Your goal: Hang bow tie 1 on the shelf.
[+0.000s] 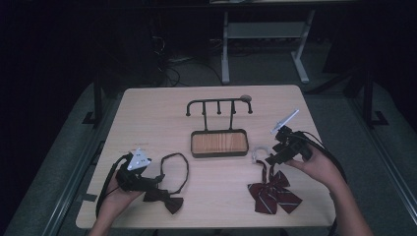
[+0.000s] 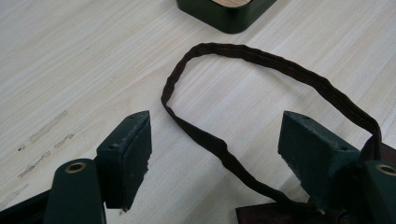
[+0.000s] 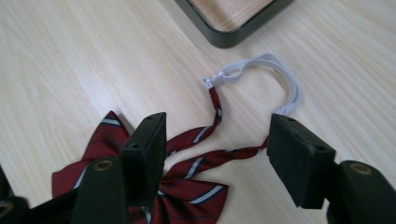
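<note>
A dark brown bow tie (image 1: 167,199) lies at the table's front left, its strap loop (image 2: 261,60) spread flat toward the tray. My left gripper (image 1: 155,179) hovers low over it, jaws open; in the left gripper view the left gripper (image 2: 215,126) has one side of the loop running between its jaws, untouched. A red striped bow tie (image 1: 273,194) lies at the front right with a white elastic band (image 3: 275,70) at the end of its straps (image 3: 205,133). My right gripper (image 1: 271,157) stands open above those straps; the right gripper (image 3: 218,122) pads press on nothing.
A black hook stand (image 1: 219,105) rises from a black tray with a wooden floor (image 1: 219,153) at the table's middle. Tray corners show in both gripper views (image 2: 224,21) (image 3: 224,37). A small round object (image 1: 245,98) lies behind the stand. Desk legs stand beyond the table.
</note>
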`<state>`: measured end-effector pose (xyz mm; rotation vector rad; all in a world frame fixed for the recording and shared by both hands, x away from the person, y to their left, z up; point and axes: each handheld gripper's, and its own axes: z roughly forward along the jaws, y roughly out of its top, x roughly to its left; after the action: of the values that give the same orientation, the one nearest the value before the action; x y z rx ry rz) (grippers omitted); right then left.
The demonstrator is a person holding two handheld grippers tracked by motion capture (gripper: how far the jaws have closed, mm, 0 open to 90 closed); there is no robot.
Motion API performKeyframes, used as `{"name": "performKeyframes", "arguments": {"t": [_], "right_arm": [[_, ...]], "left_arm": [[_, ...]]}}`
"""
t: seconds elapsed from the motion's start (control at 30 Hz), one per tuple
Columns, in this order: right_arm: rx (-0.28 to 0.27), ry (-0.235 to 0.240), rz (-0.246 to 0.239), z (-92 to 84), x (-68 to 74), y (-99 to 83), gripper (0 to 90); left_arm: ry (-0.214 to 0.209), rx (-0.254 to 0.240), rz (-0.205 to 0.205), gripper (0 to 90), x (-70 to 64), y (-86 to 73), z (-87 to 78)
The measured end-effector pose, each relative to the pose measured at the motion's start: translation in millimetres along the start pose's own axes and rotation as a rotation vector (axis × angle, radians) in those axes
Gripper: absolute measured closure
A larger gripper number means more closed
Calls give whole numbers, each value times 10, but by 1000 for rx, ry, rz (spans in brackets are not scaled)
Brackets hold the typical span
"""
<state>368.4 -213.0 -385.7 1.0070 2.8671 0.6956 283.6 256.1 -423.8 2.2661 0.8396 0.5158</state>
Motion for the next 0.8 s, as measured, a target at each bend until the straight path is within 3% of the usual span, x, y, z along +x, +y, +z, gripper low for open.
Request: {"name": "performKeyframes", "arguments": {"t": [0.2,0.8], "right_arm": [[51,-14,21,105,-97,69,417],[120,-39,82,352,-338,180,494]], "left_arm": [[0,1,-1,263,7,-2,-2],[-4,4,-3,264,18,-8,0]]}}
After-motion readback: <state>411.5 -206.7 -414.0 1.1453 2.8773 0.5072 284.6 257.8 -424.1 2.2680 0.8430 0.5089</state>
